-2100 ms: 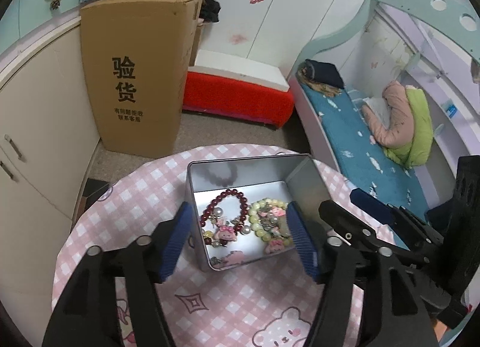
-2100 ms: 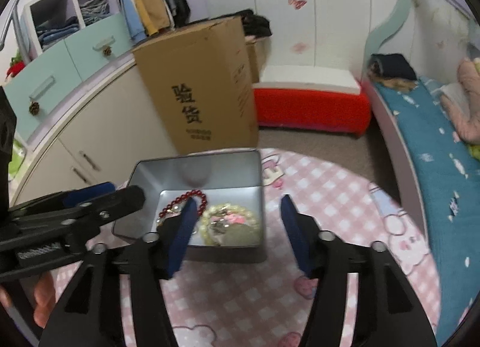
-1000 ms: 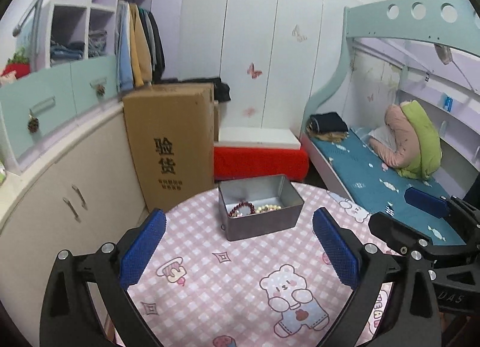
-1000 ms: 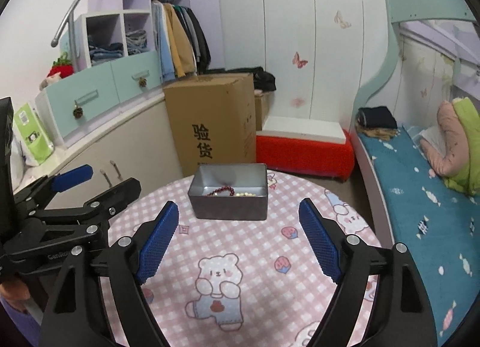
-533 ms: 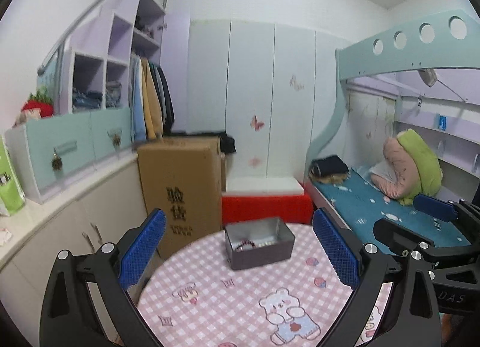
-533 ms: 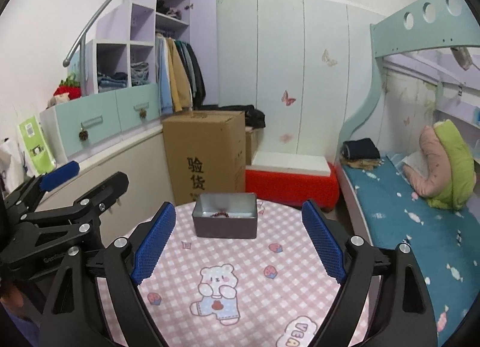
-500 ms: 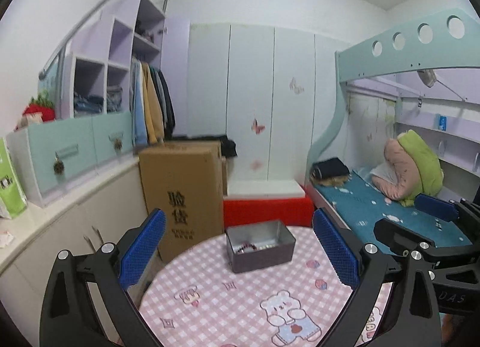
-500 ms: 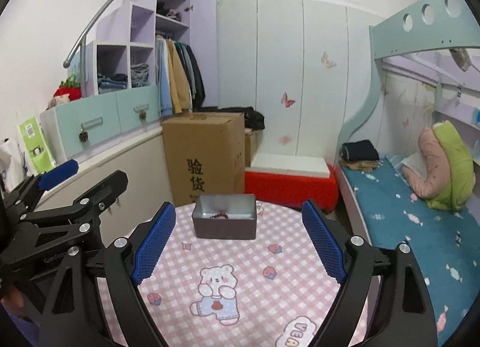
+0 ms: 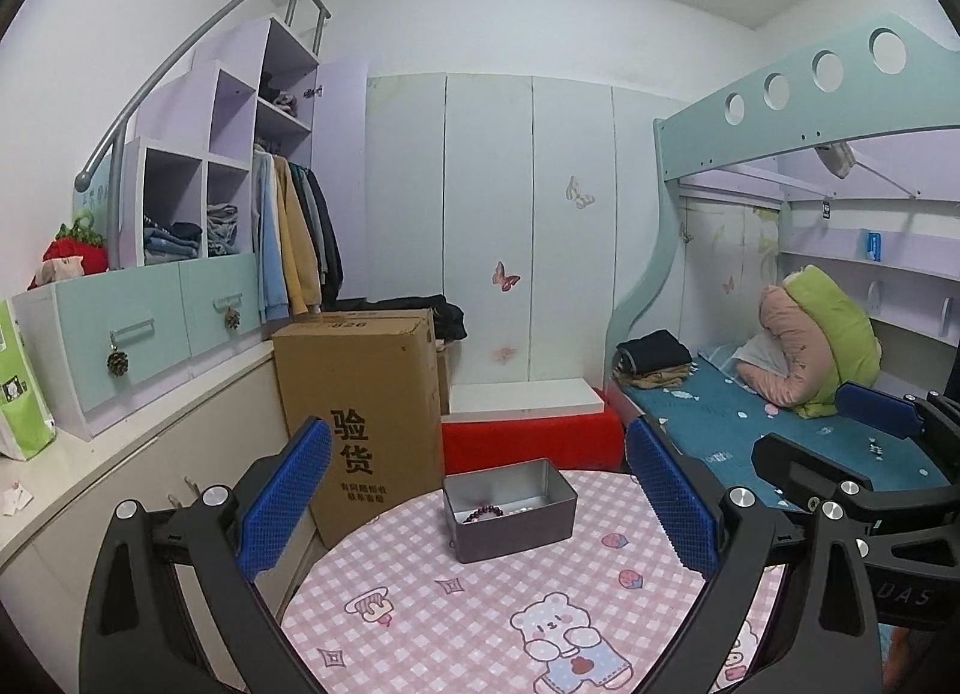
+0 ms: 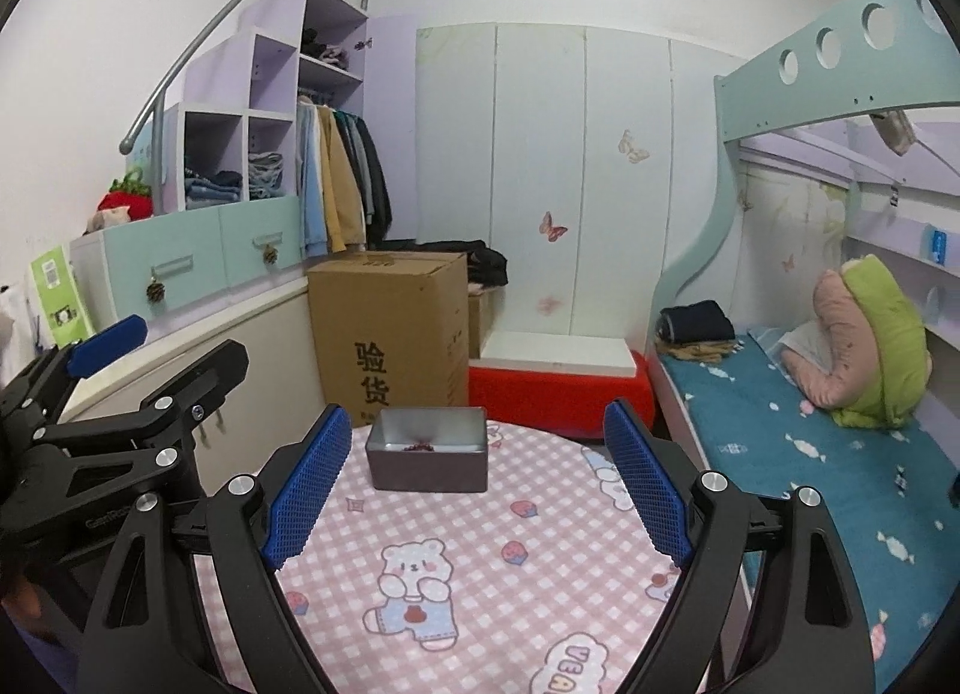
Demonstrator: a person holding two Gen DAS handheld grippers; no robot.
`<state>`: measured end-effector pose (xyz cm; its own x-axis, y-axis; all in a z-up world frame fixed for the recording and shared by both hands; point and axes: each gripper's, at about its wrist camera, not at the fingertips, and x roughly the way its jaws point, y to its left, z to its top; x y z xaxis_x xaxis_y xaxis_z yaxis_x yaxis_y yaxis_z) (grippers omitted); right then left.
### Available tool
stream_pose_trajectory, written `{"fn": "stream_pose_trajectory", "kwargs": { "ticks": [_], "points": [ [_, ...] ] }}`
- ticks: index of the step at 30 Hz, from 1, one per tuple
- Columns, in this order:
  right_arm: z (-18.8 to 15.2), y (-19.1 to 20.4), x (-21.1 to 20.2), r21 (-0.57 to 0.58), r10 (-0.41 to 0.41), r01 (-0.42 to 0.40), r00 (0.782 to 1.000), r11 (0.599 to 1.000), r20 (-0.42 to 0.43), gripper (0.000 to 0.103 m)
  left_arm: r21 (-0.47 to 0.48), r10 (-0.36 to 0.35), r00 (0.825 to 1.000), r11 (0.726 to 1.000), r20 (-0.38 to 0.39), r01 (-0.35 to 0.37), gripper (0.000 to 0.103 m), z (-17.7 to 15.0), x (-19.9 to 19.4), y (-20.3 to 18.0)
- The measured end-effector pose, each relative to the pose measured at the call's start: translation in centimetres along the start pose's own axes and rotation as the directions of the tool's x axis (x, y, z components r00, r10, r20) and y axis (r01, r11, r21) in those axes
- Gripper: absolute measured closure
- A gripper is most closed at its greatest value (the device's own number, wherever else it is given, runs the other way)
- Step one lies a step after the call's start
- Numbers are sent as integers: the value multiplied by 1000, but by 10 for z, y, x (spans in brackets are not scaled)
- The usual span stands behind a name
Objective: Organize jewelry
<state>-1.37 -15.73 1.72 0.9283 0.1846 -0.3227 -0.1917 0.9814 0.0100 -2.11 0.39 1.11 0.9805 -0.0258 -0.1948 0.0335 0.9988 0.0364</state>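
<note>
Both sets of jaws spread wide and empty: left gripper [image 9: 477, 508] and right gripper [image 10: 477, 481] well back from the tin [image 10: 427, 457]. Red bead bracelet [image 9: 478, 513] inside the tin, near the far edge of the pink checked surface [image 10: 480, 574]. Likely trouble: clipping the tin's rim on any return reach, sliding it off that edge.

Bracelet [image 9: 478, 513] in tin [image 9: 543, 527] on table [image 9: 456, 622]

Matt grey metal tin [image 9: 510, 517], smooth pink checked tablecloth [image 9: 480, 616], brown cardboard box [image 9: 366, 406], ribbed blue gripper pads [image 9: 282, 502]
</note>
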Motion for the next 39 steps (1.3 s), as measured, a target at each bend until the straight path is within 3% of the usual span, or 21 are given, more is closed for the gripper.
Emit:
{"fn": "stream_pose_trajectory", "kwargs": {
  "ticks": [39],
  "points": [
    [-8, -8, 3, 25, -27, 26, 1000, 999, 6, 17, 21, -10, 1000, 1000, 2, 10, 8, 0, 9, -7]
  ]
}}
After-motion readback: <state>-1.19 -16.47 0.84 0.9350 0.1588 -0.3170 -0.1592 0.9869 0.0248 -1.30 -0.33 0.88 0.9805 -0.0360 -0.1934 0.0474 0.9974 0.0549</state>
